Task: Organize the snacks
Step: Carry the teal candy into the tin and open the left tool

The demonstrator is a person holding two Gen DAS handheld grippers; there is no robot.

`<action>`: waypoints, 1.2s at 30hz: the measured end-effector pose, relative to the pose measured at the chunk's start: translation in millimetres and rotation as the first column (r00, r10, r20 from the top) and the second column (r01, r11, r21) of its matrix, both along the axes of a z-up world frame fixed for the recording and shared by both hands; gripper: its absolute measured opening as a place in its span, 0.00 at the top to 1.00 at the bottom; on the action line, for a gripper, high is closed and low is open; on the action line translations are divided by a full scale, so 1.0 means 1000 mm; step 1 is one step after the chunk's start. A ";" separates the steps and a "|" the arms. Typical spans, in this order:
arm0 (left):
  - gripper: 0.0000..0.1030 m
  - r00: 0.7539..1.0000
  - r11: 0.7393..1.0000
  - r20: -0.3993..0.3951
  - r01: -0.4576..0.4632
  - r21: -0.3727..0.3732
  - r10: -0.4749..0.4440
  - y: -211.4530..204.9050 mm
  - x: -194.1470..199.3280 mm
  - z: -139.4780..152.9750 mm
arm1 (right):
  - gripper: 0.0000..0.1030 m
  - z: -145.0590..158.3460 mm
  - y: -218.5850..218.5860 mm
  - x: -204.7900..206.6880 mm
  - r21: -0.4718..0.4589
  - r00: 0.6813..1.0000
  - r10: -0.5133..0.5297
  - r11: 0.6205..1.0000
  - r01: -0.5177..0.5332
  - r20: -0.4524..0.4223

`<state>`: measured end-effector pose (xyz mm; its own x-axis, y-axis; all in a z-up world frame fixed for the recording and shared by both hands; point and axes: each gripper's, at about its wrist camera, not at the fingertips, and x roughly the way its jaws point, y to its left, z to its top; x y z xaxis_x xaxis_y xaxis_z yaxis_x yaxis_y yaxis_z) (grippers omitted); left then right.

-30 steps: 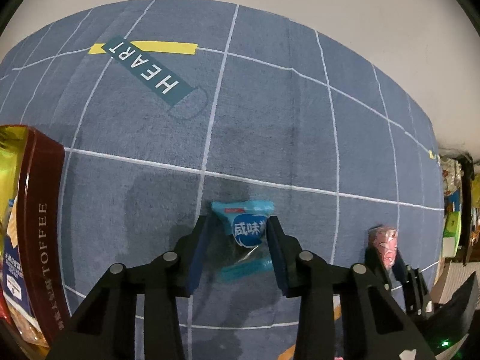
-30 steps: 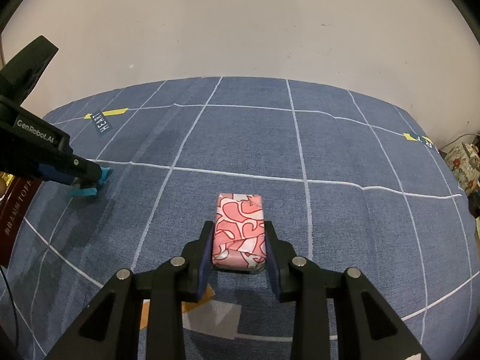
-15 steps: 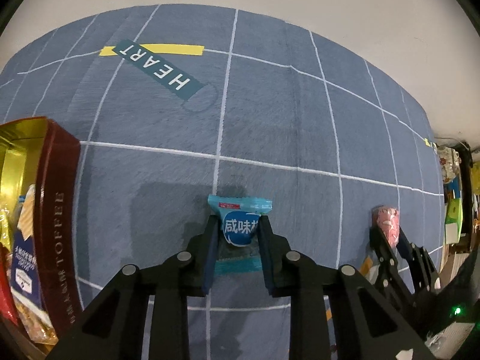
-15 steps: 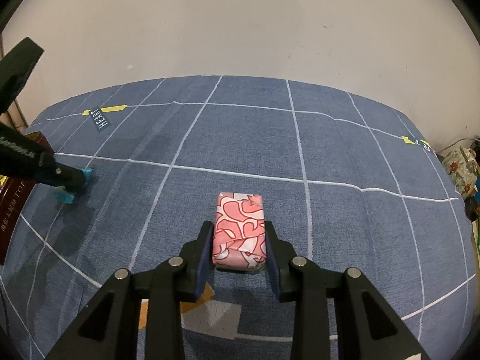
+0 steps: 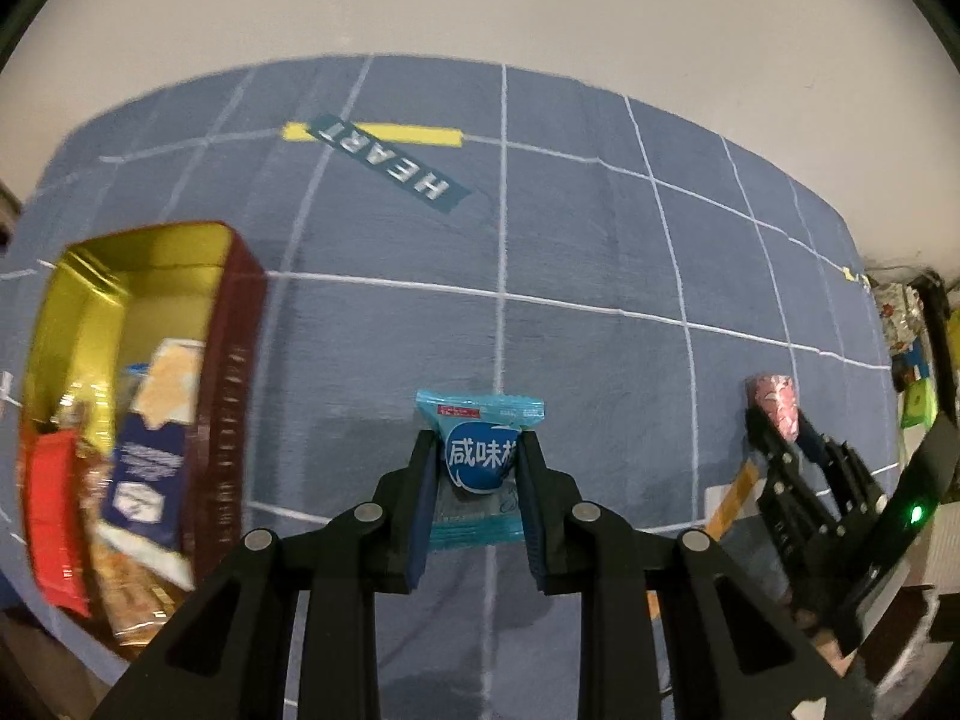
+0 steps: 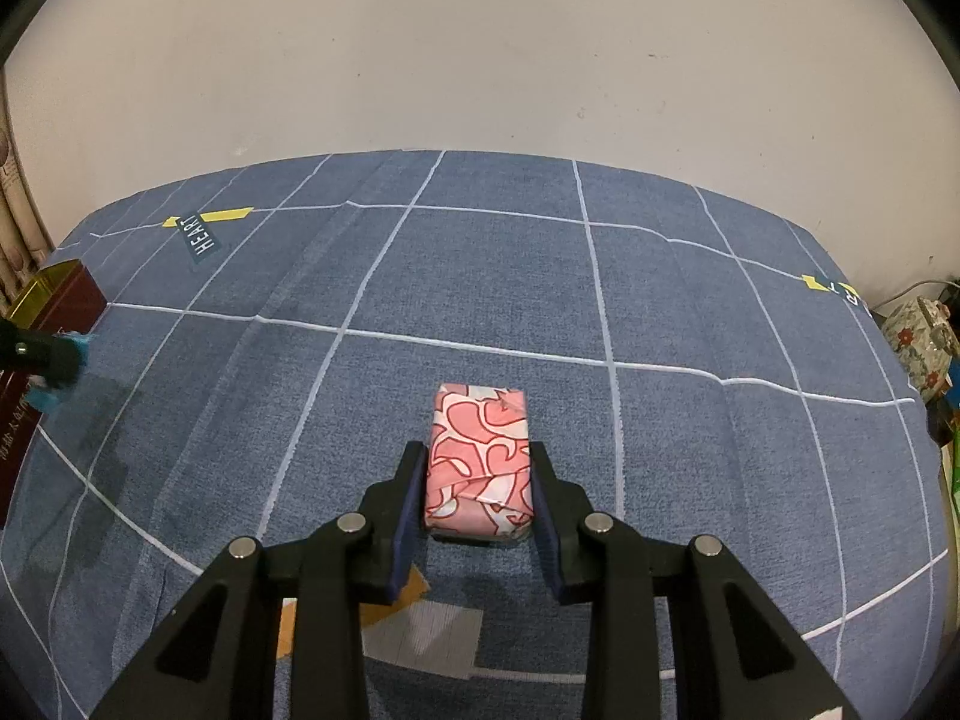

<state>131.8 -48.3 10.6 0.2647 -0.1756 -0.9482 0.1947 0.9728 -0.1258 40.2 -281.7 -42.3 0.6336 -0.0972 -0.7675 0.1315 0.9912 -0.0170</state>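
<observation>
My left gripper is shut on a blue snack packet with white Chinese print, held above the blue carpet. An open dark red toffee tin with a gold inside lies to its left, holding several snacks. My right gripper is shut on a pink and white patterned packet. That gripper and its pink packet also show at the right of the left wrist view. The left gripper with the blue packet shows at the far left of the right wrist view, by the tin.
The blue carpet has white grid lines and a "HEART" label. A white wall stands behind it. Colourful clutter lies off the carpet's right edge. An orange and grey patch marks the carpet under the right gripper.
My left gripper closed on the blue packet and lifted it, turning left so the tin's inside came into view. The right gripper kept holding the pink packet nearly still.
</observation>
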 end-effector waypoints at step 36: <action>0.78 0.974 0.966 0.048 -0.225 0.127 0.220 0.183 -0.024 0.026 | 0.68 0.000 -0.001 -0.001 -0.009 1.000 0.001 1.000 -0.001 -0.001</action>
<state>108.3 134.7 36.6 0.3150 0.0162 -0.9489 -0.0265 0.9996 0.0083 39.4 -282.5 -42.0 0.6330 -0.1035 -0.7672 0.1303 0.9911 -0.0262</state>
